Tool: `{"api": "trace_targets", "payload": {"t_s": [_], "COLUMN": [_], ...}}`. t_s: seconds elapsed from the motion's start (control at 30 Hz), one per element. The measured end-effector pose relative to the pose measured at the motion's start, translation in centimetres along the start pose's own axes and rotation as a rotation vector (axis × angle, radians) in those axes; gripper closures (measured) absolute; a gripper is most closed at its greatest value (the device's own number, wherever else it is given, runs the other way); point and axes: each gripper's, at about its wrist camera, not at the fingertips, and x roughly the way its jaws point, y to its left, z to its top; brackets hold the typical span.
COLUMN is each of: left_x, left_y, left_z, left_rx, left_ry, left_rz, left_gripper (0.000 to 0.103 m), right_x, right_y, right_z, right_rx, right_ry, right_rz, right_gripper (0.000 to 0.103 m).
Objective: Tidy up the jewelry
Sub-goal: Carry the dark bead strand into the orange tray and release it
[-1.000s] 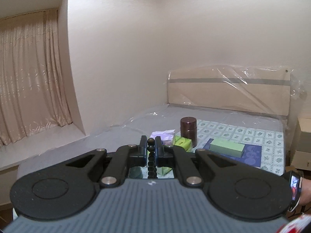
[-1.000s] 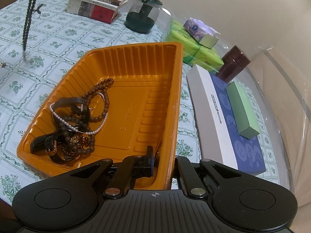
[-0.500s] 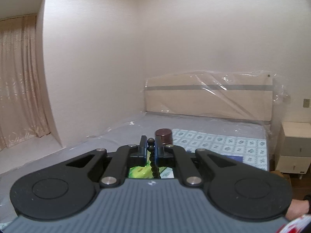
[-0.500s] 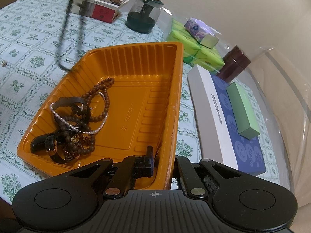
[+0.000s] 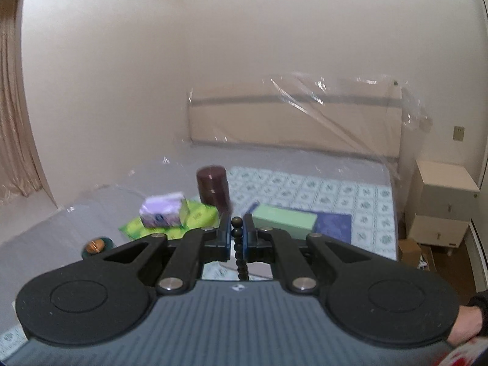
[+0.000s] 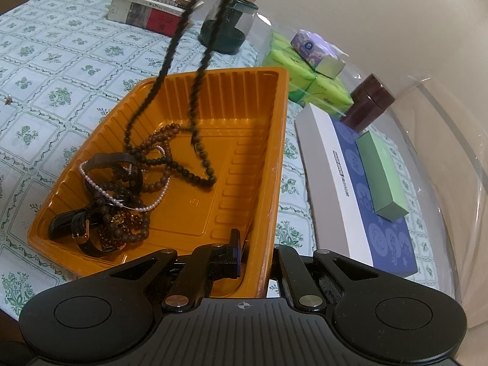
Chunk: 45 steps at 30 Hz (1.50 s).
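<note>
Dangling from the left hand-held gripper (image 5: 237, 231) — bead necklace (image 6: 195, 113) over orange tray (image 6: 274, 128).

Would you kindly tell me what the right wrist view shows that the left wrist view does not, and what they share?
Only the right wrist view shows the orange tray, its wall pinched in the right claw, the jewelry pile in it, and the stacked books. Only the left wrist view shows the left claw shut on the dark bead necklace, a headboard and a nightstand. Both show the necklace, the brown jar, the purple tissue pack and the green box.
</note>
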Motion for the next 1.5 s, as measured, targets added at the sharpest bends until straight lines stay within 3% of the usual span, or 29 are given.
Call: {"api": "trace_targets", "payload": {"t_s": [0.83,1.5], "left_x": [9.6,11.3], "left_y": [-0.7,-1.3], "left_z": [-11.5,-13.2], "left_rx": [-0.036,-0.048], "left_ry": [0.345,0.399], "left_rz": [-0.033,-0.056], "left_gripper": [0.097,0.097], "right_x": [0.4,0.5], "right_y": [-0.1,-0.2], "right_z": [0.1,0.2], "right_rx": [-0.002,0.004], "right_ry": [0.007,0.011], "right_rz": [0.004,0.007], "right_gripper": [0.098,0.098]}}
